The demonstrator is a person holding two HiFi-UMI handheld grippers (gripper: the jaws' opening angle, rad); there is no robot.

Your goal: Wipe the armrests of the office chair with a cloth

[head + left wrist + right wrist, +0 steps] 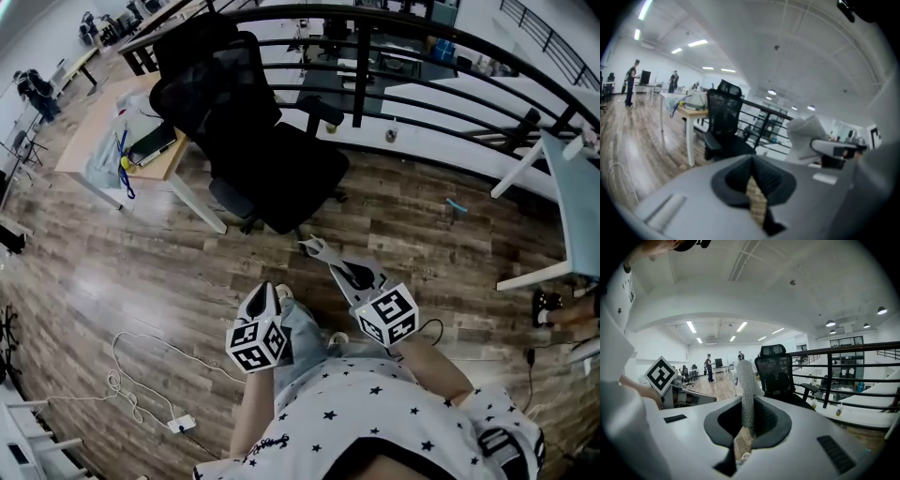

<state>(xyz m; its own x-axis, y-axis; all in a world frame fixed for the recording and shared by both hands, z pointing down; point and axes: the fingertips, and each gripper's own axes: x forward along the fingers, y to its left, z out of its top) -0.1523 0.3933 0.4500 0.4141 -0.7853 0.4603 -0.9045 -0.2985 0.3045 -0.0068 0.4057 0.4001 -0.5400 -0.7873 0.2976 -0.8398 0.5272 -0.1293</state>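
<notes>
Office chair (267, 155), black with a mesh back, sits upper middle in the head view beside a wooden counter (89, 131), with both grippers low in the frame and well apart from it. Only the right gripper view shows the right gripper (749, 405) fingers pinched on a pale, knit-looking cloth (746, 378) sticking straight up, while the left gripper view shows the left gripper (753, 161) fingers closed together on nothing. In the head view the cloth is just a small pale scrap, and the seat hides most of the chair's base.
</notes>
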